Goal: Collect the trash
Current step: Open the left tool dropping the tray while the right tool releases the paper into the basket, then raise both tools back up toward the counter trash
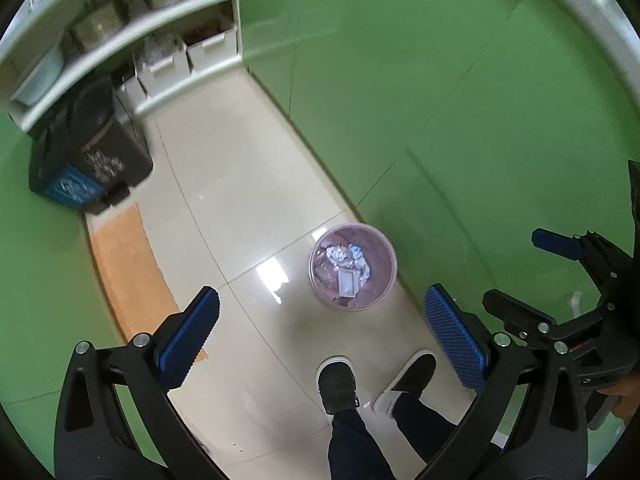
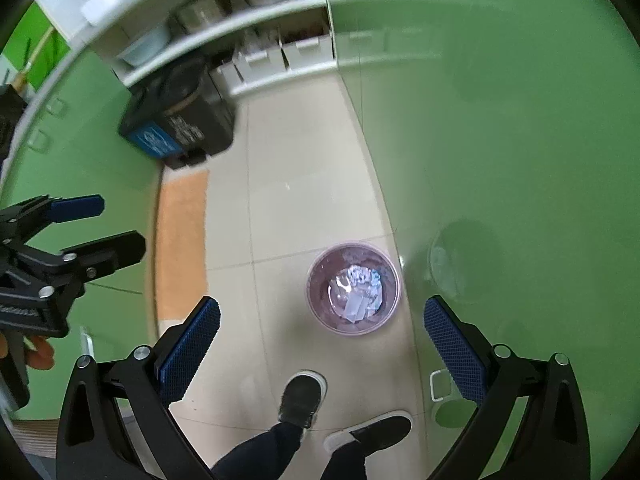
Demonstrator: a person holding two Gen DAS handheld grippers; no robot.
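A small pink waste bin [image 1: 353, 266] stands on the beige tile floor beside the green cabinet front; it holds crumpled foil and paper scraps. It also shows in the right wrist view [image 2: 353, 288]. My left gripper [image 1: 320, 316] is open and empty, held high above the floor just short of the bin. My right gripper [image 2: 320, 320] is open and empty, also high above the bin. Each gripper shows in the other's view, the right one [image 1: 524, 270] and the left one [image 2: 120, 228], both open.
A black and blue pedal bin [image 1: 86, 160] stands at the far left by white shelves [image 1: 168, 36] with storage boxes. An orange mat [image 1: 128, 272] lies along the left cabinets. Green cabinet fronts [image 1: 460, 100] line both sides. The person's shoes [image 1: 338, 384] stand below the grippers.
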